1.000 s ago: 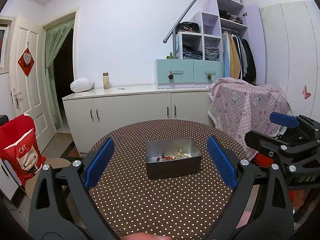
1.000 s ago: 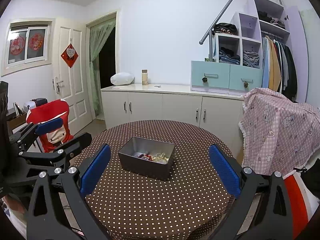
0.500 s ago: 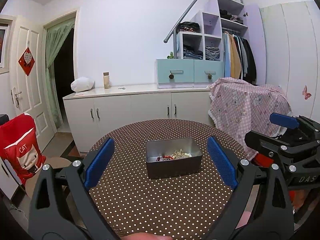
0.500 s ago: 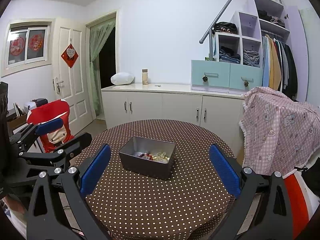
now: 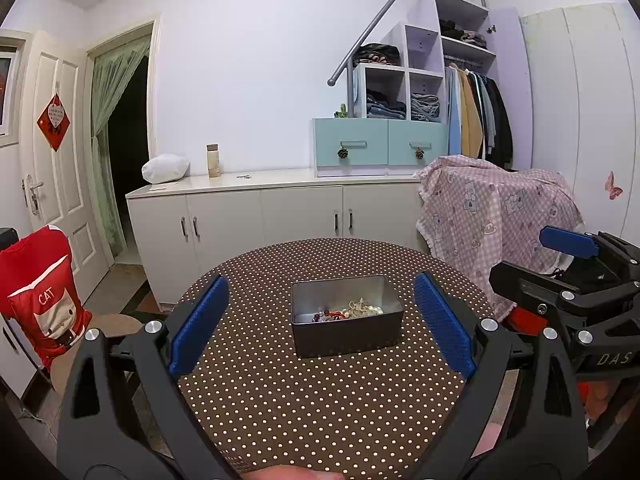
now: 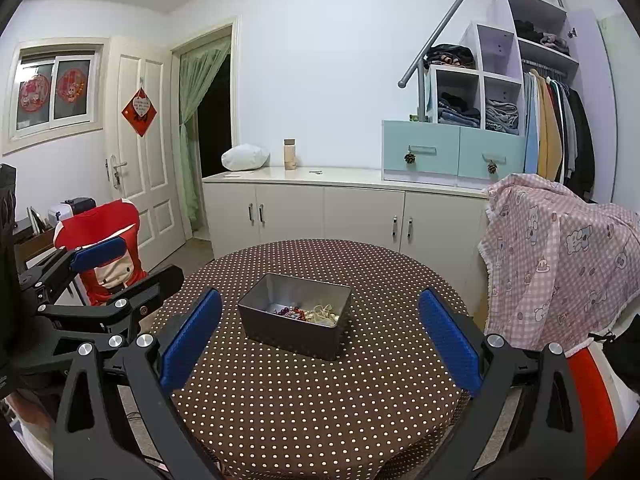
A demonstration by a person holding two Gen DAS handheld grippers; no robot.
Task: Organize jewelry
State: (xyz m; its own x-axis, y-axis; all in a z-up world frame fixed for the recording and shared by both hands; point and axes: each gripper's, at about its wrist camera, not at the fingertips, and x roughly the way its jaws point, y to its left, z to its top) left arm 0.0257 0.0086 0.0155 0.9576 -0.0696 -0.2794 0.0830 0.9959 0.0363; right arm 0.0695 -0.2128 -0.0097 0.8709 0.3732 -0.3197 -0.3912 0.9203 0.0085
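Observation:
A grey metal tin stands in the middle of a round table with a brown polka-dot cloth; it also shows in the right wrist view. Inside lies a tangle of jewelry, red and purple beads beside a pale chain. My left gripper is open and empty, held back from the tin at the near table edge. My right gripper is open and empty, also short of the tin. Each gripper shows at the side of the other's view.
A red chair cover is left of the table and a pink checked cloth hangs over something on the right. White cabinets with blue drawers line the far wall.
Both views have shifted very slightly; the grippers stay open and hover in nearly the same place. The tin and jewelry have not moved.

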